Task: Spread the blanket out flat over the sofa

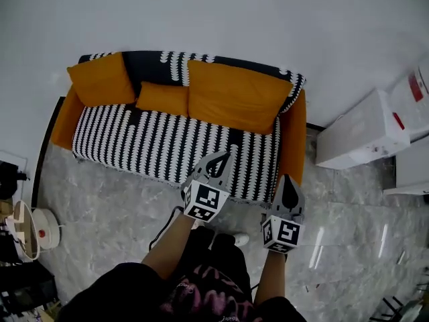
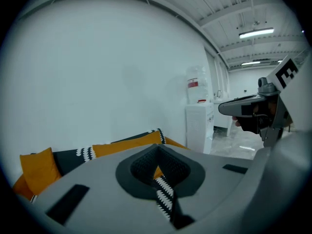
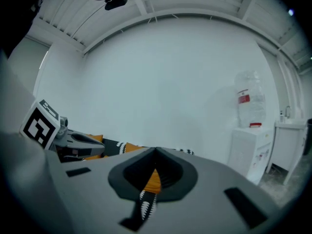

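- One blanket to log. Where was it?
- Your black-and-white striped blanket already lay spread over the sofa. It covered the seat, hung over the front edge and ran up the backrest. The orange arms stayed bare at both ends.
- Anything on top?
- Three orange cushions leaned on the backrest, side by side and touching: left cushion, small middle cushion, big right cushion.
- Tongs?
- Your left gripper was clenched, jaws together, with nothing held. Only a sliver of the far-off blanket showed through the slot. Your right gripper looked the same, jaws together and nothing between them. Neither one touched the blanket.
- Where did they sit?
- In the head view you held both in front of the sofa, above the floor, tips aimed at the sofa. The left tip overlapped the blanket's front edge in that picture. The right one was by the sofa's right front corner. Each gripper view caught the other gripper off to its side.
- Surroundings, fast.
- The floor was grey marbled tile, and a plain white wall stood behind the sofa. A white cabinet stood right of the sofa, apart from it. The gripper views showed a water bottle on top of a white cabinet. A small round white device sat on the floor at far left, well apart from the sofa.
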The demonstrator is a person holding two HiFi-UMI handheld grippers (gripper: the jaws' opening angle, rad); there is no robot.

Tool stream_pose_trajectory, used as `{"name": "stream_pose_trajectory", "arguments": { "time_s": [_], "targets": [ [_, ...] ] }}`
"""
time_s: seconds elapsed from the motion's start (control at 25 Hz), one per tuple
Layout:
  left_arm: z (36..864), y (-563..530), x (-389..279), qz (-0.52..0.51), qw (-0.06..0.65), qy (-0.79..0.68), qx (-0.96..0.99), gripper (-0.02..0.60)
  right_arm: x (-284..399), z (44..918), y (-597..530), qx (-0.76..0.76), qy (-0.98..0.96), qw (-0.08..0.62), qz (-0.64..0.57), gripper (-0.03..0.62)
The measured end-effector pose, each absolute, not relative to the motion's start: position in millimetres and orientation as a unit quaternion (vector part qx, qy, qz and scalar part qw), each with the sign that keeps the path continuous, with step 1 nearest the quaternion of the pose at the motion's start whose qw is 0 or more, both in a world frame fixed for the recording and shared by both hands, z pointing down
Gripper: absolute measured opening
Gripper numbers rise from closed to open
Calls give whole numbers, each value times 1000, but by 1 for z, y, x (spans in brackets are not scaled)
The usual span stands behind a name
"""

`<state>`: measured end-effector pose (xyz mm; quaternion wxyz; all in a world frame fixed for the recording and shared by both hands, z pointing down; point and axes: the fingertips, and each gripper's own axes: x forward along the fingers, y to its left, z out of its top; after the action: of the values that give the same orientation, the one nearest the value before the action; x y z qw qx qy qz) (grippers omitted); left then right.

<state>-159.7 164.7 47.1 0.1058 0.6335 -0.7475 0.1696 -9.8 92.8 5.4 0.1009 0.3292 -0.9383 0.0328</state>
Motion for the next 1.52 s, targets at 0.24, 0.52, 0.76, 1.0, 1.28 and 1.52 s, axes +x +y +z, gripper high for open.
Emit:
{"name": "stream_pose_trajectory", "arguments": {
  "time_s": [0.24,0.52,0.76,1.0,1.28,1.52],
  "targets": [
    [34,221,-222,146,108,-781,597,11,-67,-14,131,296,-950,97,8,20],
    [-1,259,-263,124,79,-801,580,11,-105,-44,165,279,-956,83,-20,20],
    [-30,272,-272,113,57,-809,574,11,-120,-68,181,263,-962,66,-37,20],
    [-55,277,-269,117,29,-812,571,11,-127,-88,184,249,-966,50,-50,20],
    [-70,267,-268,124,12,-814,567,11,-125,-97,173,249,-966,39,-51,20],
    [-70,255,-265,128,13,-811,570,11,-126,-99,161,250,-966,31,-47,20]
  ]
}}
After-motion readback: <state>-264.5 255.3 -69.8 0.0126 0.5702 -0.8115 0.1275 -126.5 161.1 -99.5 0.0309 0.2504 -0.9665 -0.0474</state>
